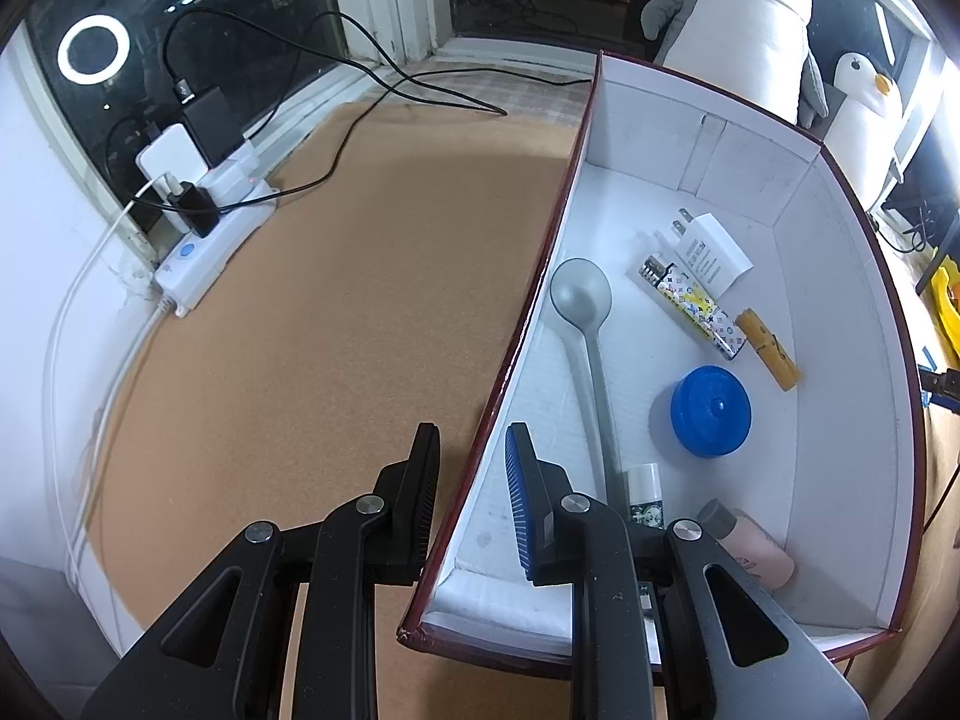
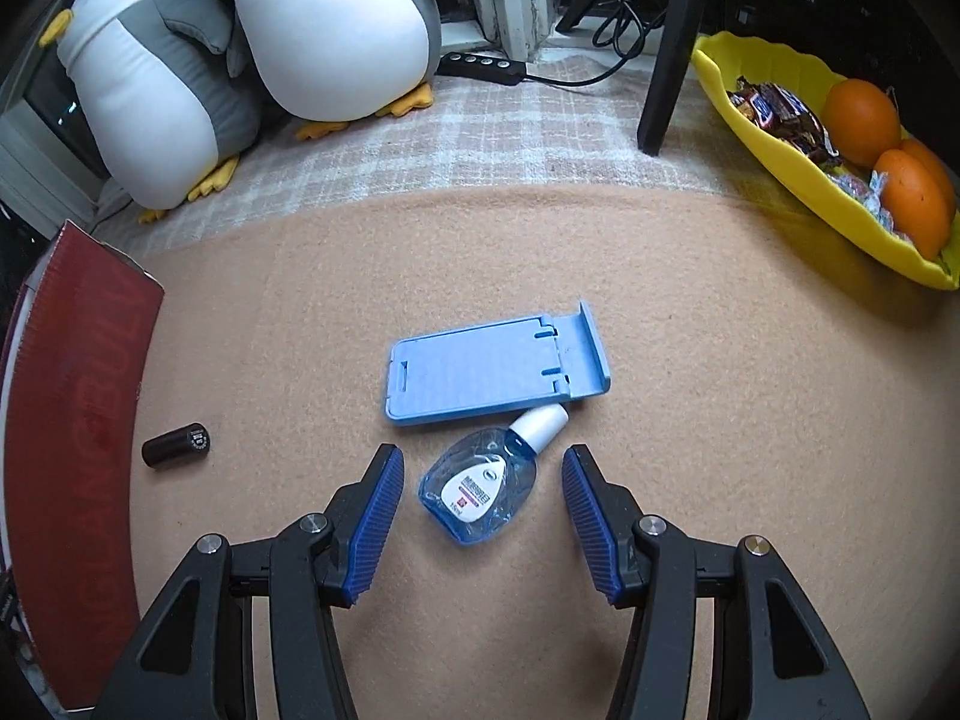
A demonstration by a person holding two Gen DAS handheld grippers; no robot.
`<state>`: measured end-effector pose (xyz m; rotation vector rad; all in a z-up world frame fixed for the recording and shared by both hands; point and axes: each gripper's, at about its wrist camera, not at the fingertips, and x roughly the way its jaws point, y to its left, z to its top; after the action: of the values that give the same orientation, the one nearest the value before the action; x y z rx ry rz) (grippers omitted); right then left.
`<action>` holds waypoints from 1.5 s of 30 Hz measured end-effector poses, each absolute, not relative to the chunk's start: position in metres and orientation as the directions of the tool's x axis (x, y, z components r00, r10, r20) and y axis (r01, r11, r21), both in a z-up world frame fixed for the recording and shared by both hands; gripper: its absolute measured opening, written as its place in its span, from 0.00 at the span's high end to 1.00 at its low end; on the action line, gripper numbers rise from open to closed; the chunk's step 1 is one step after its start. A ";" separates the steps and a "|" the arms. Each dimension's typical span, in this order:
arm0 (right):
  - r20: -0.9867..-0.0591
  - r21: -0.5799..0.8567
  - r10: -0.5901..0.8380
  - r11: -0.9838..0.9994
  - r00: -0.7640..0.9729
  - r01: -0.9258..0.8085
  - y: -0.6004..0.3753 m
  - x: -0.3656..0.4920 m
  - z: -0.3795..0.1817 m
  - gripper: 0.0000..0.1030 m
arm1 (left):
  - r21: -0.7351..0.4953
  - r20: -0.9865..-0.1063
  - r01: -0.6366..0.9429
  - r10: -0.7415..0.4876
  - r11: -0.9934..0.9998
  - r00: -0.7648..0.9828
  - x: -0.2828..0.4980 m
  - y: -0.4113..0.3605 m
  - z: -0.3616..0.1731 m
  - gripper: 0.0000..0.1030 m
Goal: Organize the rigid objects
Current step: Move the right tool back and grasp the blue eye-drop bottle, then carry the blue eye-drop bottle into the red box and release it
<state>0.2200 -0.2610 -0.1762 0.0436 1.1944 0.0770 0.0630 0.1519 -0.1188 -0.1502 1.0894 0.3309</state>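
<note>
A white-lined, red-sided box (image 1: pixel 690 138) holds a grey spoon (image 1: pixel 581 294), a white charger (image 1: pixel 711 252), a patterned lighter (image 1: pixel 693 306), a wooden clothespin (image 1: pixel 769 349), a blue lid (image 1: pixel 711 411), a small white tube (image 1: pixel 645 492) and a pink bottle (image 1: pixel 750 549). My left gripper (image 1: pixel 471 450) straddles the box's left wall, one finger outside and one inside; whether it presses the wall I cannot tell. My right gripper (image 2: pixel 480 471) is open around a small blue bottle (image 2: pixel 480 480) with a white cap lying on the mat. A light blue phone stand (image 2: pixel 492 372) lies just beyond it.
A small dark cylinder (image 2: pixel 177 446) lies beside the box's red side (image 2: pixel 66 420). Two plush penguins (image 2: pixel 324 30) sit at the back. A yellow tray (image 2: pixel 810 180) holds oranges and sweets at the right. A power strip (image 1: pixel 210 246) with cables lies at the left.
</note>
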 end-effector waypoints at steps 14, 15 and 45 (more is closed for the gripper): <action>-0.936 0.011 0.044 0.995 0.349 -0.097 -0.266 0.209 -0.177 0.67 | 0.035 -0.886 -0.336 0.185 0.941 0.425 0.062 0.151 -0.120 0.80; -0.936 0.009 0.043 0.995 0.348 -0.100 -0.266 0.208 -0.177 0.67 | 0.035 -0.885 -0.335 0.185 0.941 0.427 0.062 0.151 -0.119 0.80; -0.864 0.058 0.205 0.948 0.460 -0.313 -0.182 0.128 -0.101 0.67 | -0.022 -0.857 -0.326 0.150 0.945 0.492 0.042 0.153 -0.102 0.81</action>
<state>0.1281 -0.1824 -0.1008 -0.1142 1.0464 0.3194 0.0418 0.1526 -0.1025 -0.1906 1.0170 0.2912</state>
